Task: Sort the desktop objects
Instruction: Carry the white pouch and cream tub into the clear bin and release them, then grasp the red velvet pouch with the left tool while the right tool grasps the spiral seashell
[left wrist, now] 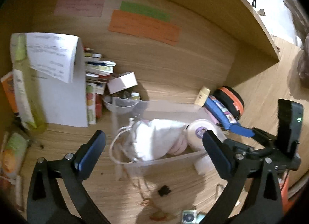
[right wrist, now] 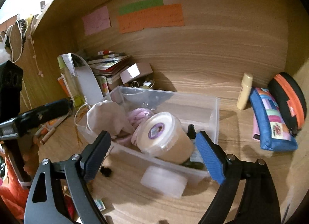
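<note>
A clear plastic bin (right wrist: 173,93) stands on the wooden desk. In it are a pale drawstring bag (right wrist: 108,115), a pink bundle (right wrist: 139,115) and a cream tub (right wrist: 162,133) lying on its side. My right gripper (right wrist: 152,137) hangs open just before the bin's near wall, with no pad touching anything. In the left wrist view the same bin (left wrist: 170,106) holds the bag (left wrist: 154,137) and the tub (left wrist: 199,133). My left gripper (left wrist: 154,142) is open there too, above the bin's near side, holding nothing.
A round white container (right wrist: 164,181) and a black clip (right wrist: 106,171) lie before the bin. Right of it are a cream bottle (right wrist: 245,92), a blue pencil case (right wrist: 270,119) and a black-orange case (right wrist: 287,96). Books (right wrist: 110,65), a small box (right wrist: 135,72) and papers (left wrist: 63,96) crowd the back left.
</note>
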`<state>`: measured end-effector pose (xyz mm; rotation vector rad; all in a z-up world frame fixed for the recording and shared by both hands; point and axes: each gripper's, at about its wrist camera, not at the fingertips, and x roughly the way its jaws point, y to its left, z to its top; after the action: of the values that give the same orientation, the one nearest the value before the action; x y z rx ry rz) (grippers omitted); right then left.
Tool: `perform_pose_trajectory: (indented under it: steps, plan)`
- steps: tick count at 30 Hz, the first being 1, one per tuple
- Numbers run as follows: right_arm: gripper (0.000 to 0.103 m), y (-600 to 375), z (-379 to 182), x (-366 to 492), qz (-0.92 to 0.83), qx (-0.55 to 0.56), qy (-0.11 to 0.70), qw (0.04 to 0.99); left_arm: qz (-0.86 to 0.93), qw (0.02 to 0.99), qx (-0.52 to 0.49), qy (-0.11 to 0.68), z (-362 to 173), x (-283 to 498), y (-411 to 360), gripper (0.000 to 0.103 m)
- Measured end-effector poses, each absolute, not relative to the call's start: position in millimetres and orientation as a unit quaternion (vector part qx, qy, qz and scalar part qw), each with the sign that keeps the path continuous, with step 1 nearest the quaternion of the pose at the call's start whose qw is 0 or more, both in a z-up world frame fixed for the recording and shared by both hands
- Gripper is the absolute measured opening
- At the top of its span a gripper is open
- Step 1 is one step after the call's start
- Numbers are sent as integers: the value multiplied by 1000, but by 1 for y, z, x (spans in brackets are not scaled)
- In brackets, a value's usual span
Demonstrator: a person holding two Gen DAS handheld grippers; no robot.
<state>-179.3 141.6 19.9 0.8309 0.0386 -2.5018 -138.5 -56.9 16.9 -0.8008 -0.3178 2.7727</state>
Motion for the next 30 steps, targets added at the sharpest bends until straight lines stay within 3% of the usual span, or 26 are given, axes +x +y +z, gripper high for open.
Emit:
perform_pose_trajectory:
  steps: [16,30]
  plan:
    - [93,157,-2,-107,-928,305,37,210,943,63,-322,-62,-14,-71,-70,101]
    - [92,181,-49,-61,-919,347,41,185,917,102,-386,-31,-71,-25,-40,101]
